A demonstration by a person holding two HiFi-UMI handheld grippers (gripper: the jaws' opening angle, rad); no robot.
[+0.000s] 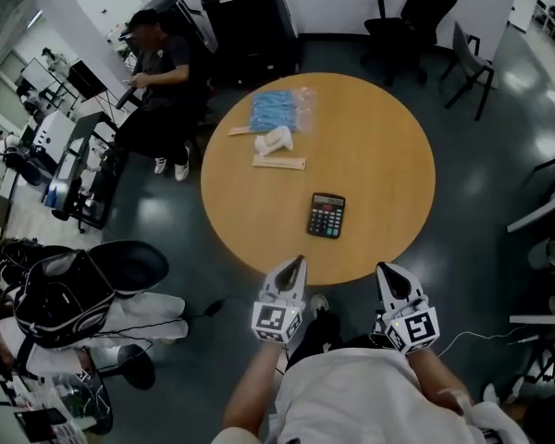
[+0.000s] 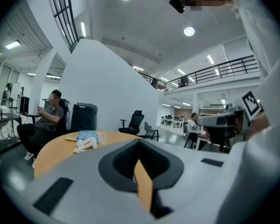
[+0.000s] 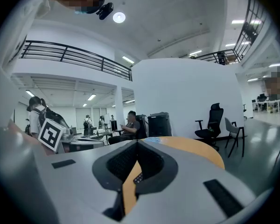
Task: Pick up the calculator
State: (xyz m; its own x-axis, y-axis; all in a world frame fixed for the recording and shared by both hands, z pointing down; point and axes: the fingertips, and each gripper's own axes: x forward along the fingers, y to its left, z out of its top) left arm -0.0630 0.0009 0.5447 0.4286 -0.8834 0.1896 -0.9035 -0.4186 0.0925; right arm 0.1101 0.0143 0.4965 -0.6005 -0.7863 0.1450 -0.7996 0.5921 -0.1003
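Our white shirt [image 1: 351, 400] fills the bottom of the head view and hides part of our arms. Just beyond it we hold the left claw [image 1: 294, 268] and the right claw [image 1: 389, 274] at the near edge of the round table [image 1: 398, 165], each with its jaws pressed together on nothing. We see the calculator [image 1: 326, 215] lying flat on the table, ahead of and between the claws, apart from both. Farther back lie a blue packet [image 1: 279, 111] and a white item [image 1: 276, 140] whose kind we cannot make out.
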